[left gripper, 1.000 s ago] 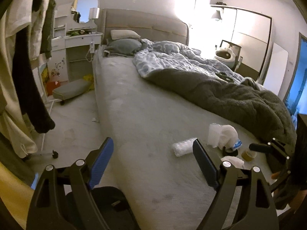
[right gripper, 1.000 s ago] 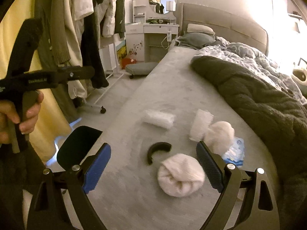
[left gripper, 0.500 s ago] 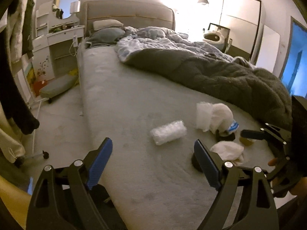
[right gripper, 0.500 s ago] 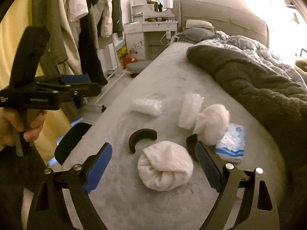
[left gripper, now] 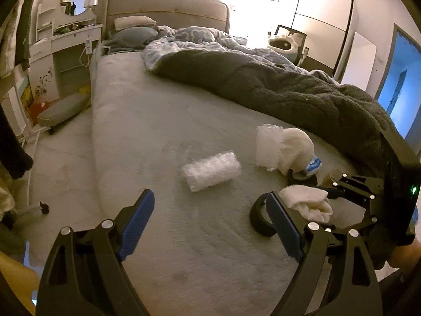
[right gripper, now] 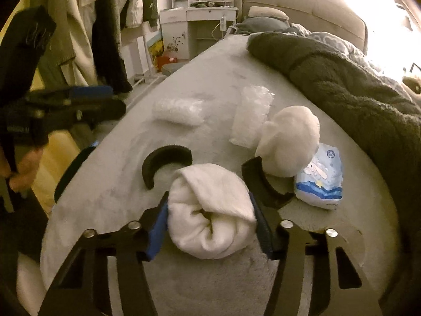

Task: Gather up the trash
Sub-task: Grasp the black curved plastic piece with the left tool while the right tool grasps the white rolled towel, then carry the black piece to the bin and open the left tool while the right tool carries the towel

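My right gripper point(right gripper: 210, 223) is closed around a rolled white sock point(right gripper: 210, 210) lying on the grey bed; the sock also shows in the left wrist view point(left gripper: 305, 202). My left gripper point(left gripper: 208, 221) is open and empty, a little short of a bubble-wrap roll point(left gripper: 211, 169), which also shows in the right wrist view point(right gripper: 179, 112). A flat bubble-wrap piece point(right gripper: 250, 115), a second white sock ball point(right gripper: 289, 139), a blue tissue pack point(right gripper: 319, 179) and two black curved pieces point(right gripper: 163, 162) lie around them.
A dark fluffy blanket point(left gripper: 276, 89) covers the right side of the bed. Clothes hang on a rack point(right gripper: 105, 26) left of the bed. A white dresser point(left gripper: 65, 50) and a grey cushion on the floor point(left gripper: 63, 109) stand beyond it.
My right gripper moved forward and closed its fingers around the rolled white sock. My left gripper swung right and closer to the bubble-wrap roll, staying open.
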Motion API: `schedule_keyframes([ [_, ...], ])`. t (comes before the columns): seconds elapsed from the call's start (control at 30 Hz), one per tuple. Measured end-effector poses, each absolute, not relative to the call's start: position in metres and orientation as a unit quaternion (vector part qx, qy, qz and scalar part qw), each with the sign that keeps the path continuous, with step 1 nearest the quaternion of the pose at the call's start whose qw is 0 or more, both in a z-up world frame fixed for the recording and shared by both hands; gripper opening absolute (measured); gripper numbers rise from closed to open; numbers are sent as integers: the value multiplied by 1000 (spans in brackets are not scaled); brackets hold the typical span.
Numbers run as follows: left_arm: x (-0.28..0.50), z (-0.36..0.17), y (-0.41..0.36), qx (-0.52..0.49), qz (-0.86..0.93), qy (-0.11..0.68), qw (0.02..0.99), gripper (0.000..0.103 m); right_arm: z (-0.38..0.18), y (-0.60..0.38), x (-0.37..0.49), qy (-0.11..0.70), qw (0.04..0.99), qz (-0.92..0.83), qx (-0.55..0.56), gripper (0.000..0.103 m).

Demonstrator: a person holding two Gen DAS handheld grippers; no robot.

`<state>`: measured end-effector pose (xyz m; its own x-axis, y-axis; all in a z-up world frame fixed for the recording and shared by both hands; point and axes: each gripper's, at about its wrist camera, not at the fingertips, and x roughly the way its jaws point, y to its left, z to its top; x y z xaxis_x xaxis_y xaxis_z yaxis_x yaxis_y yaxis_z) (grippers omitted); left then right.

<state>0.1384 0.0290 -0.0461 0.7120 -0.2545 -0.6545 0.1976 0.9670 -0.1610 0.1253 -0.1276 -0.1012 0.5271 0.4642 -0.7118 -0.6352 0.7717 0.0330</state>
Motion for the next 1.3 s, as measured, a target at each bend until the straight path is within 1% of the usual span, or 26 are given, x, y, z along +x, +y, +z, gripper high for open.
schedule_keyframes([
  [0.2, 140, -52, 18, -25, -121, 358, 926, 88, -88, -144, 123, 360, 872, 320, -83, 52],
  [0.43, 139, -55, -8, -9, -143, 353, 924, 82, -66, -176, 123, 340, 881, 329, 1, 52],
  [0.5, 139, -60, -19, 7, -146, 355, 923, 78, -63, -185, 123, 336, 883, 328, 18, 52],
  [0.57, 140, -65, -29, 19, -148, 355, 923, 72, -62, -192, 123, 335, 883, 328, 34, 52],
  [0.7, 144, -72, -40, 27, -145, 355, 923, 67, -61, -203, 122, 333, 884, 324, 42, 52],
  [0.77, 149, -76, -42, 22, -141, 361, 922, 59, -61, -206, 121, 333, 885, 324, 44, 52],
  [0.83, 153, -80, -43, 20, -134, 367, 920, 54, -62, -211, 120, 334, 885, 321, 46, 52],
  [1.03, 159, -88, -46, 20, -126, 377, 917, 45, -63, -223, 119, 334, 887, 314, 56, 52],
  [1.13, 161, -91, -49, 22, -123, 381, 916, 37, -64, -229, 118, 334, 888, 310, 59, 52],
  [1.3, 163, -94, -53, 24, -120, 385, 915, 30, -65, -236, 118, 335, 889, 307, 67, 52],
])
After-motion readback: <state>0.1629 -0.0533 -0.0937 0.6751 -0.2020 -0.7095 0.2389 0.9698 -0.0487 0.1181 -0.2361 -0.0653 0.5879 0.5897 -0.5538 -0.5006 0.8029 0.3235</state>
